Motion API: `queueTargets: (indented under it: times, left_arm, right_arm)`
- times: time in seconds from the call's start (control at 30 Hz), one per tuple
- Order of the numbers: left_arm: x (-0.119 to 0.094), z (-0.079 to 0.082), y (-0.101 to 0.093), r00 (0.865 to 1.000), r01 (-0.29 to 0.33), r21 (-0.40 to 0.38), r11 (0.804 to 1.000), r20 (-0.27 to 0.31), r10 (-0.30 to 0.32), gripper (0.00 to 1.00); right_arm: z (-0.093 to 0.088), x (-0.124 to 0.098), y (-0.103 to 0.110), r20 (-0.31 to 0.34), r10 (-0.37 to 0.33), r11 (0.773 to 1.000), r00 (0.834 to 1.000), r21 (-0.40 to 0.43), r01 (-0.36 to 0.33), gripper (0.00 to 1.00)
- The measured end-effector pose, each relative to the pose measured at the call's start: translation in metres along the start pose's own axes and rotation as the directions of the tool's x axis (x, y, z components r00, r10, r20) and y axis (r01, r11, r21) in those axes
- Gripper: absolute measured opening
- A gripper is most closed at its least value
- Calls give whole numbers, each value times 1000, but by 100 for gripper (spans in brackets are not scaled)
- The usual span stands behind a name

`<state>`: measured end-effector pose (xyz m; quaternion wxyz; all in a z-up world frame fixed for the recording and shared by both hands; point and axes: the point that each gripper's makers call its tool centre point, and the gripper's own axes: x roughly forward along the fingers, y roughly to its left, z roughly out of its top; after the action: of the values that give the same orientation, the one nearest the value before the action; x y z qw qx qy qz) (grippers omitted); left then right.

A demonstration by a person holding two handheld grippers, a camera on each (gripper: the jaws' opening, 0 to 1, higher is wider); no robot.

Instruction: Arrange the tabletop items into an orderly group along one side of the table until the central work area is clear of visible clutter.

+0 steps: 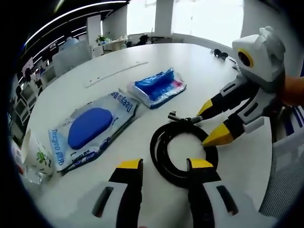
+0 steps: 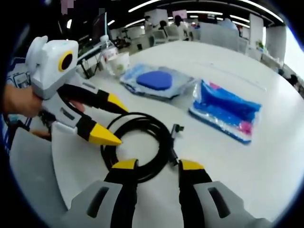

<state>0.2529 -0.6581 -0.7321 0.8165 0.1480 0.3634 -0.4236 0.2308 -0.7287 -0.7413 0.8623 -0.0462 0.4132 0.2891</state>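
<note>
I work on a big round white table [image 1: 156,61]. On it lies a large wet-wipes pack [image 1: 92,128] with a blue lid, and just beside it, not touching, a smaller blue tissue pack [image 1: 157,87]. Near the table edge, next to the wipes pack, stands a white paper cup [image 1: 32,154] with a green print.

In front of me lies a coiled black cable [image 1: 183,152], flat on the table, with its plug end [image 1: 175,114] pointing out toward the tissue pack.

My left gripper [image 1: 164,165] has its yellow-tipped jaws apart, and they hold nothing; its tips stand at the near rim of the coil. My right gripper [image 2: 154,165] is also spread and holds nothing, its tips likewise at the edge of the coil from the opposite side. Whether any tip touches the cable, I cannot tell.
</note>
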Motion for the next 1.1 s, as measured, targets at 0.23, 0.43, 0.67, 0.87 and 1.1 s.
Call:
queueTargets:
  times: [0.23,0.43,0.67,0.87,1.1]
  left_arm:
    - [2,0,1,1000,-3,7,1000,-6,3,32]
    - [4,-3,1,1000,-2,14,1000,-16,3,28]
    - [8,-5,-2,1000,5,7,1000,-25,-5,22]
    - [9,-5,4,1000,-16,-16,1000,-18,16,17]
    - [6,-3,6,1000,-19,-9,1000,-3,19,12]
  right_arm:
    - [2,1,-3,-7,-23,1000,1000,8,23,26]
    - [2,4,-4,-20,-52,999,998,2,52,25]
    - [3,6,-3,-32,-61,998,998,-3,60,20]
    - [4,7,-3,-28,-75,997,997,24,76,14]
    - [6,8,-3,-19,-78,996,997,42,79,9]
